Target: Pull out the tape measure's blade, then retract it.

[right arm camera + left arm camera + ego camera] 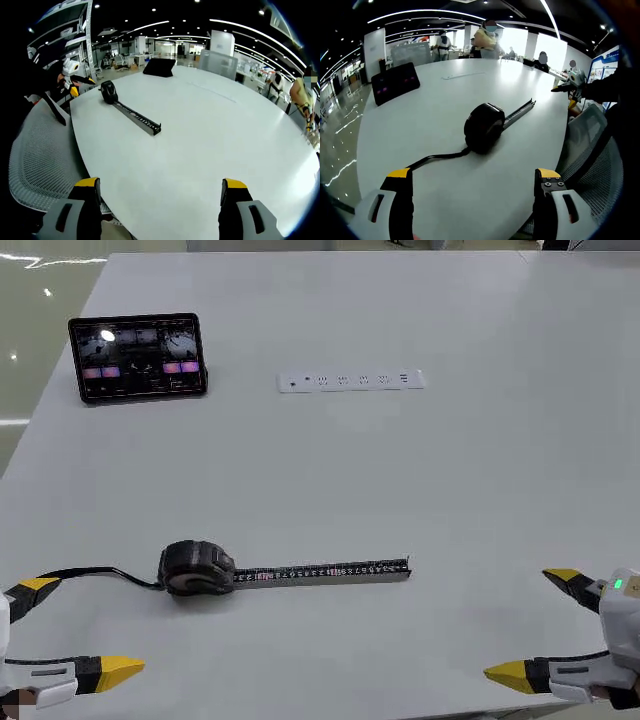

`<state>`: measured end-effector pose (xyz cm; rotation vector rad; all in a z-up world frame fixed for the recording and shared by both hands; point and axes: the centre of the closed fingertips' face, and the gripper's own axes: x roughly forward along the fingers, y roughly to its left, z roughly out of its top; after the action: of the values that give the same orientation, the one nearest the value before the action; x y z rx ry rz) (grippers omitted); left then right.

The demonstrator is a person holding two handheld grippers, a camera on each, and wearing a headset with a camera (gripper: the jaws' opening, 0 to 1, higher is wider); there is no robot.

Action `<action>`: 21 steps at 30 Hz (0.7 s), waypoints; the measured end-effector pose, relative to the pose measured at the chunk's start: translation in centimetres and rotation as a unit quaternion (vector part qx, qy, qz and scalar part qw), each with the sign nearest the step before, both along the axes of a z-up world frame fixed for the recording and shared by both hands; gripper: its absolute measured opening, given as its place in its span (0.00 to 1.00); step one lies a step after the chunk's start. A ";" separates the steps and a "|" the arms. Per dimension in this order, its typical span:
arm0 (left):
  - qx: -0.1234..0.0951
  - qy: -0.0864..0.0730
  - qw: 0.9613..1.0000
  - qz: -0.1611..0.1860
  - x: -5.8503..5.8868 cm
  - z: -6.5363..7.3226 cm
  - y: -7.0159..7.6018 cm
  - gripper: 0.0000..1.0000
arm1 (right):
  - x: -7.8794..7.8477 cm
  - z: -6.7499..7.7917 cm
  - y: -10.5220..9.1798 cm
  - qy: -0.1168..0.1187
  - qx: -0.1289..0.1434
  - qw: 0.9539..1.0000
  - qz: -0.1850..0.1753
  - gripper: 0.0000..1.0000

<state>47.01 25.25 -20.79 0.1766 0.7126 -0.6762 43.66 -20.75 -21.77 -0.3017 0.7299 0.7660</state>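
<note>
At the bottom edge of the head view, below the tape measure (196, 568), both grippers were cut off, so only their yellow-tipped jaws and part of the white bodies showed. The markings on the blade (330, 571) were too small to read, and the screen of the tablet (138, 357), far beyond the tape measure, was a blur of lit tiles. The tape measure's black case lay on the white table (420, 480) with its blade drawn out flat to the case's right and a dark strap (100, 573) trailing off to its left. A white power strip (350, 380) lay well beyond the blade. The left gripper (90, 627) was just below and left of the case, near the strap's end, with its jaws spread wide and nothing between them. The right gripper (520, 624) was well apart from the blade's tip, below and to its right, with its jaws likewise parted and empty. Both pointed inward toward the tape measure.
</note>
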 end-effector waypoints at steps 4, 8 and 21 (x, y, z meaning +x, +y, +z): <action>-0.008 0.003 1.000 0.006 -0.1 0.0 -0.1 0.99 | -0.1 -0.2 -0.5 0.006 0.004 1.000 -0.007 0.99; -0.003 0.000 1.000 0.004 -0.1 -0.1 -0.1 0.99 | -0.2 -0.3 -0.6 0.008 0.003 1.000 -0.008 0.99; -0.009 0.008 1.000 0.017 0.5 0.9 -0.8 0.99 | 0.0 0.0 -0.2 0.014 0.004 1.000 0.008 0.99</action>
<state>47.53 24.41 -19.90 0.1417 0.7221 -0.6518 43.68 -20.94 -21.74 -0.2899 0.7521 0.7895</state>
